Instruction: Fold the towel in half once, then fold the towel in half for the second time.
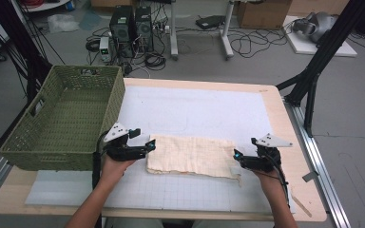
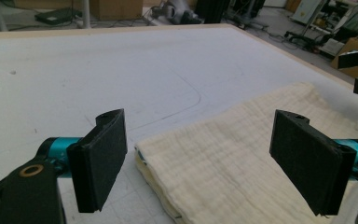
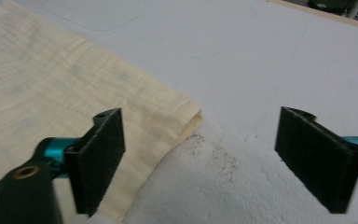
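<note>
Cloth (image 1: 190, 156) lies folded on the surface (image 1: 209, 109) (green basket (image 1: 66, 118) nearby); left tool (image 1: 148, 144) and right tool (image 1: 237, 156) stand spread at its ends, gripping nothing.

The cream cloth (image 1: 190, 156) lies flat on the white mat near the front of the table, folded into a long band running left to right. Its weave is crinkled and gauzy, with stacked layers showing along the folded left edge (image 2: 154, 179). At the right end the upper layer stops at a rounded corner (image 3: 186, 112), and a paler, fuzzier layer marked with small dark specks (image 3: 214, 158) spreads out beneath it.
</note>
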`<state>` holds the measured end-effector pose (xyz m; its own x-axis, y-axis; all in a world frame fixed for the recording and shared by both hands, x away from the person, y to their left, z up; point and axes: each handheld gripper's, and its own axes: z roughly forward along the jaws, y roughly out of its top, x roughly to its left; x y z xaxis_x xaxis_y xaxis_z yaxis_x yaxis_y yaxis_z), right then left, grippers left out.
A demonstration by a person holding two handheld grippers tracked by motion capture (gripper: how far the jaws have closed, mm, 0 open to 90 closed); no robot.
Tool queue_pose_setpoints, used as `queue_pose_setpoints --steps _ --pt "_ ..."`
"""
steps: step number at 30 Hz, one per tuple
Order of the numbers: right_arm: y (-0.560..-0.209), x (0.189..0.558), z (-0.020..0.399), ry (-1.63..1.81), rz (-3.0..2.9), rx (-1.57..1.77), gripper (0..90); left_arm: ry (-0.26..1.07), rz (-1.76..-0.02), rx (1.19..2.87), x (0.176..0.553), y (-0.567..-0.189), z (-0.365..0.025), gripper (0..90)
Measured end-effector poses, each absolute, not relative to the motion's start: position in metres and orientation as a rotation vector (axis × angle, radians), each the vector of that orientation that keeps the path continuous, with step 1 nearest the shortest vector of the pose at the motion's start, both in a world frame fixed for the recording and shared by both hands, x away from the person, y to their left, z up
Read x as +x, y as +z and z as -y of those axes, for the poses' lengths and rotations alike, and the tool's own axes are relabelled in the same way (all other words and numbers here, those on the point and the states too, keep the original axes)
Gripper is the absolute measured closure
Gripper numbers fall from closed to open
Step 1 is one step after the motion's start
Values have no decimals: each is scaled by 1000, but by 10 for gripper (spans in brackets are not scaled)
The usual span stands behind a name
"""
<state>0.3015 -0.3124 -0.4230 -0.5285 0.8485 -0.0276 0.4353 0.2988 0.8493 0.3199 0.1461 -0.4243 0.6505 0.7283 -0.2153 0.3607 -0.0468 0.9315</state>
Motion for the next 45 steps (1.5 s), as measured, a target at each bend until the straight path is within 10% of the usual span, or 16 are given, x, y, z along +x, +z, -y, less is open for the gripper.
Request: queue_pose_setpoints --steps 45 --pt "-423 274 316 1161 -2050 1114 112 368 -893 1674 317 -435 -151 241"
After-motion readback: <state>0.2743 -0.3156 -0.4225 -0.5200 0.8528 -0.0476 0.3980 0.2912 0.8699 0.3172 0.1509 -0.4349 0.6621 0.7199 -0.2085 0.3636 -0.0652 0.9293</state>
